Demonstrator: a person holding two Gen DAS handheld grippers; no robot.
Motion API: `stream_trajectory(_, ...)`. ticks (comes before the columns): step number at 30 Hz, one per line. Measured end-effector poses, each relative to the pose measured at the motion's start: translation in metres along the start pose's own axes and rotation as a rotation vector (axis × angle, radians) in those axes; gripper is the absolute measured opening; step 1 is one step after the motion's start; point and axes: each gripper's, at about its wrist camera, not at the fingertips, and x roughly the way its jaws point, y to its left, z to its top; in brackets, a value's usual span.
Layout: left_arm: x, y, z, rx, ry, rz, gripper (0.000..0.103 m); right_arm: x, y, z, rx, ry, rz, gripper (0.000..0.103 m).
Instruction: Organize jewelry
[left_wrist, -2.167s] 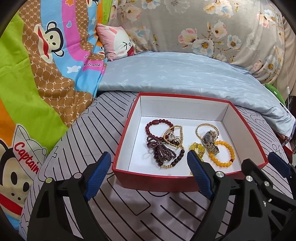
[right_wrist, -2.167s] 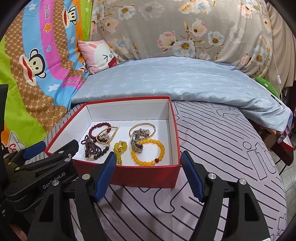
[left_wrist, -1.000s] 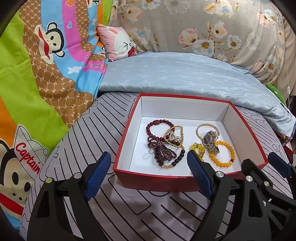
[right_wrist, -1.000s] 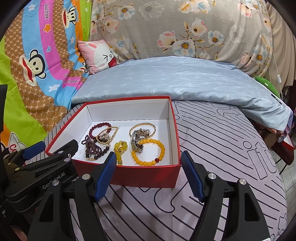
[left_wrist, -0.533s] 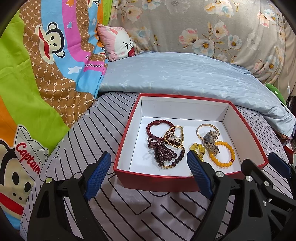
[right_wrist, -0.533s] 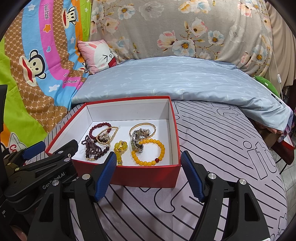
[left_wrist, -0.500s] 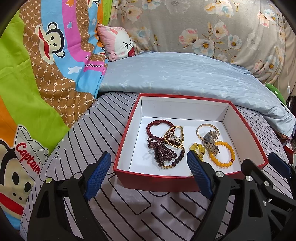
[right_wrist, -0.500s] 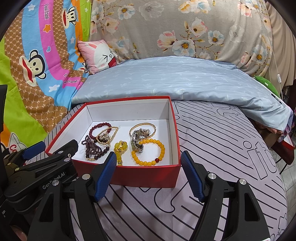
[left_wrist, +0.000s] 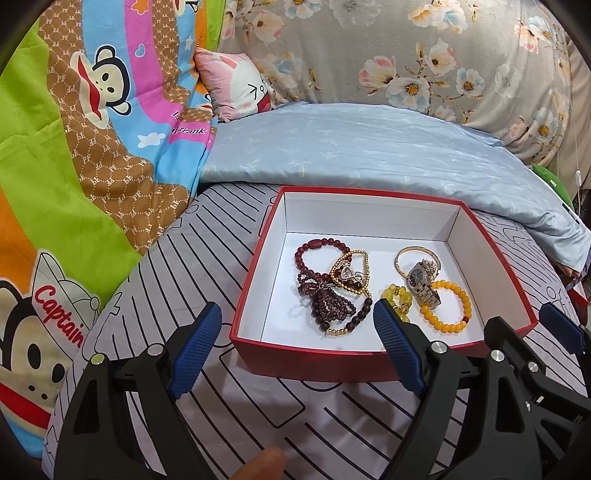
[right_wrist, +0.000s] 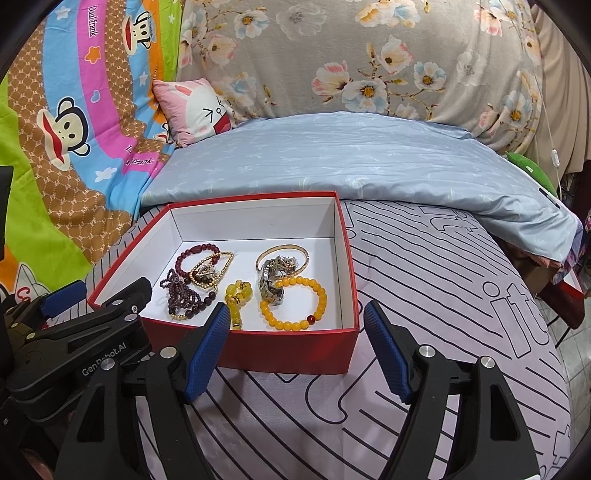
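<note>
1. Red box (right_wrist: 295, 350) sits on the striped bed cover (right_wrist: 424, 369); all jewelry lies inside, near wall side.
2. Left tool (left_wrist: 295, 347) spread, empty, short of the box. Right tool (right_wrist: 295, 343) empty, jaws just been widening, nothing between them.
3. Risk: dark bead strands (left_wrist: 325, 299) tangle with the gold heart bracelet (left_wrist: 351, 273); lifting one likely drags the other.
4. Risk: watch (right_wrist: 271, 282) overlaps the amber bracelet (right_wrist: 295, 302) and bangle (right_wrist: 282, 258); a pinch may catch two.
5. Risk: soft bedding; a tool pressing the wall could tip the box.
</note>
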Motion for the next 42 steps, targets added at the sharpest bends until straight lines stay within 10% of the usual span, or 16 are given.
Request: stream_trajectory(42,0.0019,0.0044,0.0008,-0.013,0.02,0.044,0.092,-0.0012,-0.0003,-0.0026,-0.002,0.017,-0.021,0.084)
